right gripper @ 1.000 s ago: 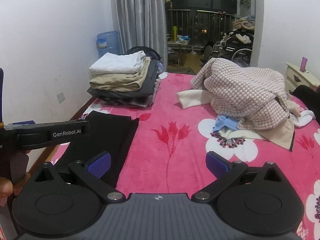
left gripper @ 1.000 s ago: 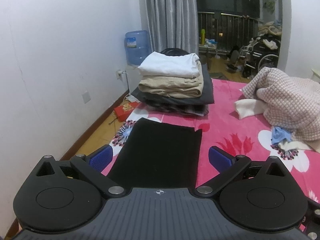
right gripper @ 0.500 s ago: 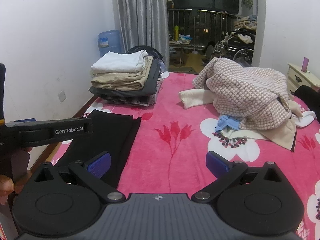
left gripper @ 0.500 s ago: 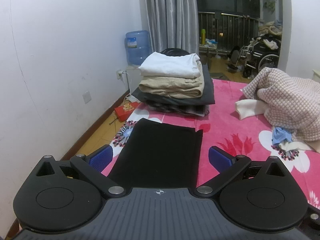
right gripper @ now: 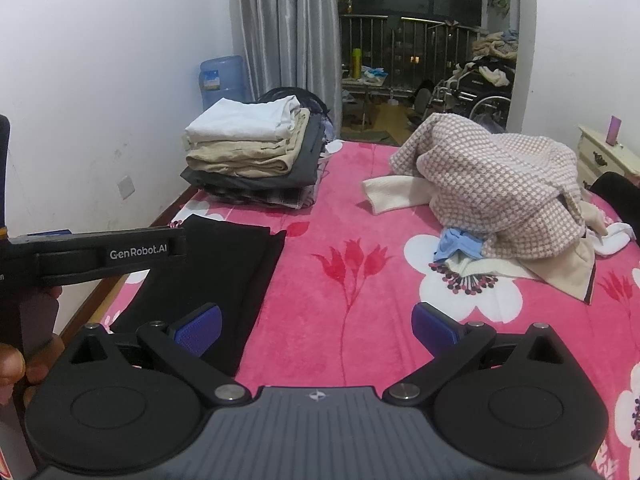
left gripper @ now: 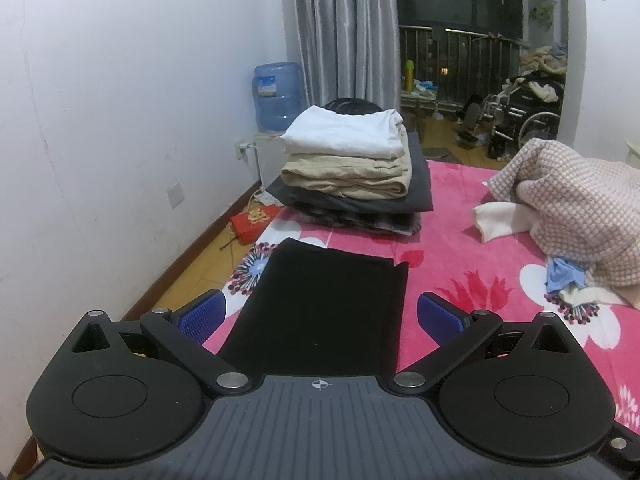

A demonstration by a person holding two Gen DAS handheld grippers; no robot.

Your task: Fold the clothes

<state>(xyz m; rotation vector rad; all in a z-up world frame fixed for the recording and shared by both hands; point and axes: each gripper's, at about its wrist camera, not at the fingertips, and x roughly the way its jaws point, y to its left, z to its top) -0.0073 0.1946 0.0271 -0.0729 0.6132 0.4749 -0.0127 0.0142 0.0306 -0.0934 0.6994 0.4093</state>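
Both claws, left claw (left gripper: 318,314) and right claw (right gripper: 316,324), gape wide and empty above the bed (right gripper: 352,280), black garment (left gripper: 324,304) flat at near left; risk: pinching one layer only would undo its fold against the plush cover.

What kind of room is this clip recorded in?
Most likely a home bedroom. A bed with a pink floral blanket fills the view, holding a stack of folded clothes and an unfolded heap. A cream nightstand stands by the wall, and grey curtains frame a balcony door.
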